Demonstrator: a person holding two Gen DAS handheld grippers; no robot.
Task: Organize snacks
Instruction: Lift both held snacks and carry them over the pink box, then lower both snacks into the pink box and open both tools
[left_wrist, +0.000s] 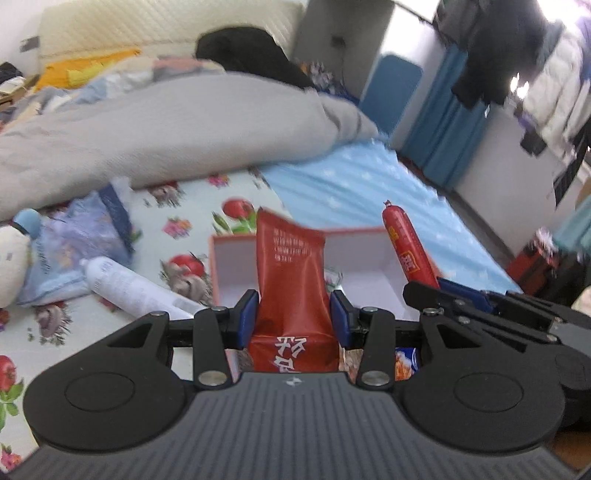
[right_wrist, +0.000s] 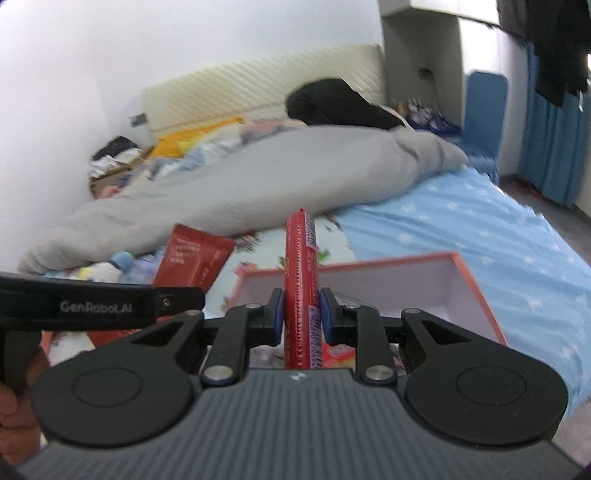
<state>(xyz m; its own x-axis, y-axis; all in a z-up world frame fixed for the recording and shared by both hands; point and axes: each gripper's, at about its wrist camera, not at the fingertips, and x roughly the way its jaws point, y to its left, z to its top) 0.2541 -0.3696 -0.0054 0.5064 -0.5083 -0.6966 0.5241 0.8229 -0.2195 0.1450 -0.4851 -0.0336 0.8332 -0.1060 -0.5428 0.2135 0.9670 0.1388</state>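
Left gripper: clamped on a red snack packet, which stands upright between its blue pads.
Right gripper: closed narrowly on a red sausage stick, held upright.
Box: open, orange-rimmed with a white inside, lying on the bed just beyond both grippers.
Bed: floral sheet, blue starred sheet, grey duvet behind.
Nearby: white tube left of the box.

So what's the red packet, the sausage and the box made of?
Packet: looks like thin matte plastic film, creased where the claw squeezes it. Sausage: glossy plastic casing, shiny, with a printed barcode. Box: probably cardboard, with stiff flat walls, orange outside and white inside.
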